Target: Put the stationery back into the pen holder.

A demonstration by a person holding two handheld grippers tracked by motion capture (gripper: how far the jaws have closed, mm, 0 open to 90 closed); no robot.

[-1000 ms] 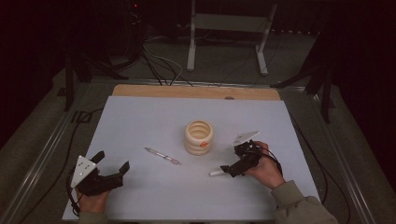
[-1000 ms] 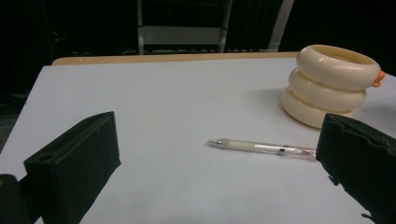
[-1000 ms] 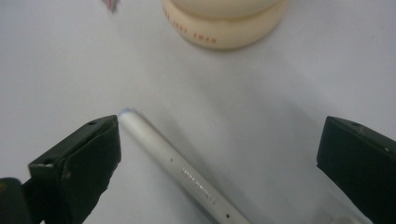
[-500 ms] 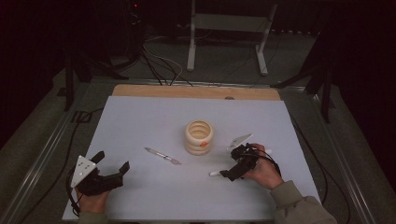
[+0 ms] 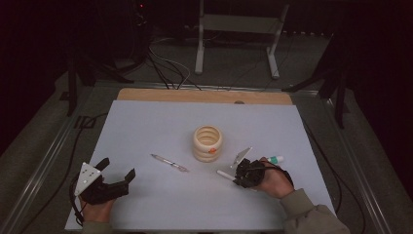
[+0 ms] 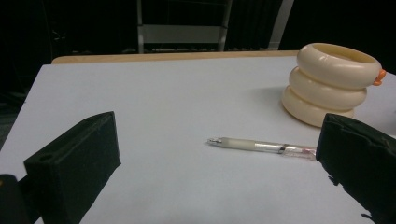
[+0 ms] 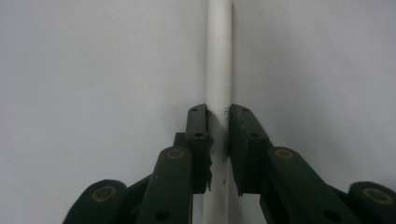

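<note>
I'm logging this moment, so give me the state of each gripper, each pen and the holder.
Right gripper: shut on the white marker.
White marker: lying on the table, clamped between the jaws.
Left gripper: open, holding nothing.
Clear pen: lying flat, untouched.
Ringed holder: upright; contents cannot be told.
Green-capped marker: lying flat beside the right hand.

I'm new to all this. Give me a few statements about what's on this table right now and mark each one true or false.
1. The right gripper has its jaws closed on a white marker. True.
2. The left gripper is holding the clear pen. False: its jaws stand wide open, and the pen lies on the table ahead of them.
3. The cream ring-shaped holder stands upright near the middle of the table. True.
4. The clear pen is inside the holder. False: it lies flat on the table, apart from the holder.
</note>
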